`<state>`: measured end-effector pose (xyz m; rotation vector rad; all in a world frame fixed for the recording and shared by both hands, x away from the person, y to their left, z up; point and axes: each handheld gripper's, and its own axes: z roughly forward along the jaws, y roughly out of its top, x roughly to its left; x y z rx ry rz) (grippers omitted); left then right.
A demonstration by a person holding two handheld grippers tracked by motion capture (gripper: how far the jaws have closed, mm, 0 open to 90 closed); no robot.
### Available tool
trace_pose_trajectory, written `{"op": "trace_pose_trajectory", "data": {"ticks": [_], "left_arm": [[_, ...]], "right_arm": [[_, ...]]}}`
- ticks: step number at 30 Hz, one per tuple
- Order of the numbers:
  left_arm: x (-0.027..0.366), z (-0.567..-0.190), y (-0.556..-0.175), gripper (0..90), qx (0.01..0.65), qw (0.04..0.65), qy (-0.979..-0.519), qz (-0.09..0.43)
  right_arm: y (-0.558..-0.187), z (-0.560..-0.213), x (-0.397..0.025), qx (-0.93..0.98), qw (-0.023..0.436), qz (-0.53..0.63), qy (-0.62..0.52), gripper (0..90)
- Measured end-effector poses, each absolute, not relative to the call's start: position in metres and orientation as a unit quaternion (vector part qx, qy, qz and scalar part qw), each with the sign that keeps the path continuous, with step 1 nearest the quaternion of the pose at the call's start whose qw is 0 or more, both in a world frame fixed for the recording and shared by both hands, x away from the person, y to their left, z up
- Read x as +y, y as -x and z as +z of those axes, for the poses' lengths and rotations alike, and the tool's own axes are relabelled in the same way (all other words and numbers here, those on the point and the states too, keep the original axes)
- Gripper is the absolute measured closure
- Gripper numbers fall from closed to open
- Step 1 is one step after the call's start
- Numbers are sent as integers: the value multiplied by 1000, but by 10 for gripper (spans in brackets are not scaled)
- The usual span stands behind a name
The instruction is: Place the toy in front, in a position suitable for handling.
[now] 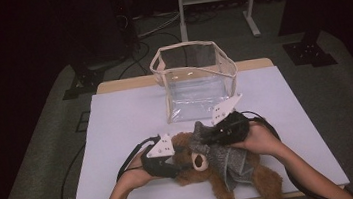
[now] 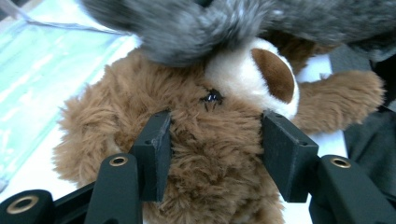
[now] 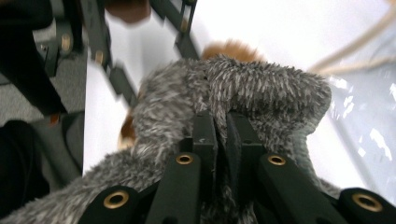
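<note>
Brown teddy bear [image 1: 207, 169] lies on table [image 1: 118, 131] near front edge, grey fuzzy garment [image 1: 224, 162] draped over it. Left tongs [image 2: 215, 135] clamp bear's head; right tongs [image 3: 220, 128] pinch garment edge shut. Dressing or undressing step, unclear which; next likely pulling fabric along head. Clear bag [image 1: 195, 80] behind.

The worktop [image 1: 116, 116] is bare on the left and the right side. The clear bag [image 1: 195, 80] stands at the far middle, blocking passage just beyond the teddy bear [image 1: 223, 172].
</note>
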<state>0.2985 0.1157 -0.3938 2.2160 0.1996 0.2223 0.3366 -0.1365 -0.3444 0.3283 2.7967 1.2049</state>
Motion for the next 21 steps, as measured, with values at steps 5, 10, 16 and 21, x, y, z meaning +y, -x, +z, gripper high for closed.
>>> {"op": "trace_pose_trajectory", "data": {"ticks": [5,10,16,21], "left_arm": [[116,-395,-292,452,65,428,-897,90],[117,-397,-290,447,63,433,-895,87],[114,-395,-289,447,57,426,-899,86],[115,-398,-289,437,56,425,-900,83]], "right_arm": [[-341,-343,-117,916,40,390,-88,821],[-339,-352,-123,921,28,376,-100,822],[-341,-343,-111,919,46,382,-85,821],[-348,-348,-93,920,39,380,-85,821]]}}
